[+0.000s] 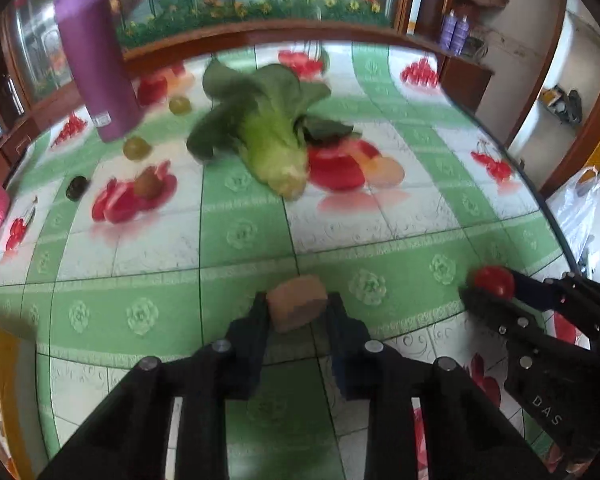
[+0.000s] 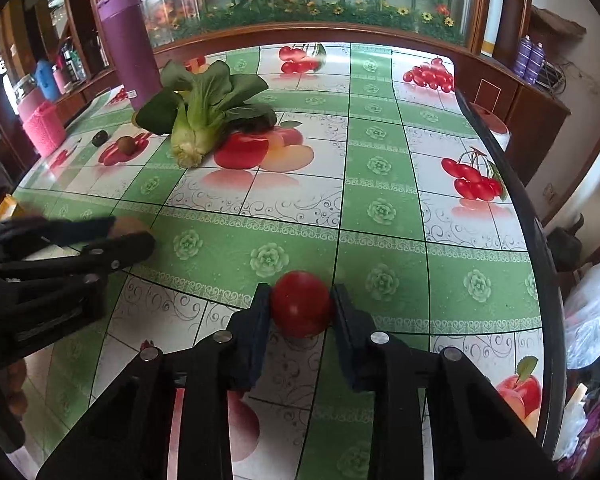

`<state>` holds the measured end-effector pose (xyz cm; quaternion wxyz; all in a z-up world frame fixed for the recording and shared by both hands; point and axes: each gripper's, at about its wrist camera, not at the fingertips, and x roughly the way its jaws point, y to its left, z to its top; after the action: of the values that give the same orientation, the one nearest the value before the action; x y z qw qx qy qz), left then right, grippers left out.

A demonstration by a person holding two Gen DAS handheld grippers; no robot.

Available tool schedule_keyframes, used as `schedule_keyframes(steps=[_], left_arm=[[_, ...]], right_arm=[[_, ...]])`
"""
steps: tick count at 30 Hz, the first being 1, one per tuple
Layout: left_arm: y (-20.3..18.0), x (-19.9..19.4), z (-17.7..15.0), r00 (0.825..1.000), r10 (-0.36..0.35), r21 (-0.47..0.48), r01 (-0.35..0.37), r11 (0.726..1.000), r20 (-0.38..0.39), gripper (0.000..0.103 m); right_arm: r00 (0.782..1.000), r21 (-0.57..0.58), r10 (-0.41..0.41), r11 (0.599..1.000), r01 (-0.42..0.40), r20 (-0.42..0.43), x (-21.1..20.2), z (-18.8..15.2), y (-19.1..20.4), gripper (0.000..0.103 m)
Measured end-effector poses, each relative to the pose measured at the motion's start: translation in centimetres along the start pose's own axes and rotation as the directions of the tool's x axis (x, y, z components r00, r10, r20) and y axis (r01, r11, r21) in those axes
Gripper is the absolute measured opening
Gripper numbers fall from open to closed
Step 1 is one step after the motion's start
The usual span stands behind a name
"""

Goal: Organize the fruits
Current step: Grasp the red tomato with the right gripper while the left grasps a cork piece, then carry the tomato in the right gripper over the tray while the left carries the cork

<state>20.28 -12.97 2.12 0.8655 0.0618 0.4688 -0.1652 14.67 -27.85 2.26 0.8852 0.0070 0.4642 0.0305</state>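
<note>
Right wrist view shows, nearest the lens, the right gripper (image 2: 302, 306) with both fingers pressed against the sides of a red tomato (image 2: 302, 303), clamped at its widest part so the round fruit cannot roll out; whether it sits on the table (image 2: 380, 248) or is just lifted I cannot tell. Left wrist view shows the left gripper (image 1: 297, 307) closed the same way on a tan-brown lump (image 1: 296, 302) (a potato or a brown fruit, the blur leaves it unclear), held near the front edge of the table. Each hand has taken one piece, probably so both can be carried off together.

Farther back a bok choy (image 2: 198, 114) lies on its side, well apart from both grippers, hiding part of the printed cloth. To its left sit a brown kiwi-like fruit (image 2: 127, 145), a dark one (image 2: 99, 137) and, in the left view, two small green ones (image 1: 137, 147). These are easy to confuse with the printed apples and cherries. A purple tumbler (image 2: 129, 40) stands at the far left, and a pink basket (image 2: 42, 128) is cut off by the rim.
</note>
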Motion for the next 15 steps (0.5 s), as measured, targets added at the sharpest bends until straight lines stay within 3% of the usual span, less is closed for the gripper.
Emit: schedule_keyframes(steps=[4, 15], left_arm=[[1.0, -1.1, -0.9, 0.998, -0.056, -0.037, 0.056, 0.998, 0.001, 0.030], [5.3, -9.2, -6.3, 0.985, -0.157, -0.111, 0.164, 0.980, 0.072, 0.031]], right_arm=[[1.000, 0.002, 0.016, 1.000, -0.016, 0.012, -0.9, 0.0, 0.0, 0.029], [0.997, -0.042, 0.052, 0.998, -0.050, 0.054, -5.5, -1.4, 3.2, 0.029]])
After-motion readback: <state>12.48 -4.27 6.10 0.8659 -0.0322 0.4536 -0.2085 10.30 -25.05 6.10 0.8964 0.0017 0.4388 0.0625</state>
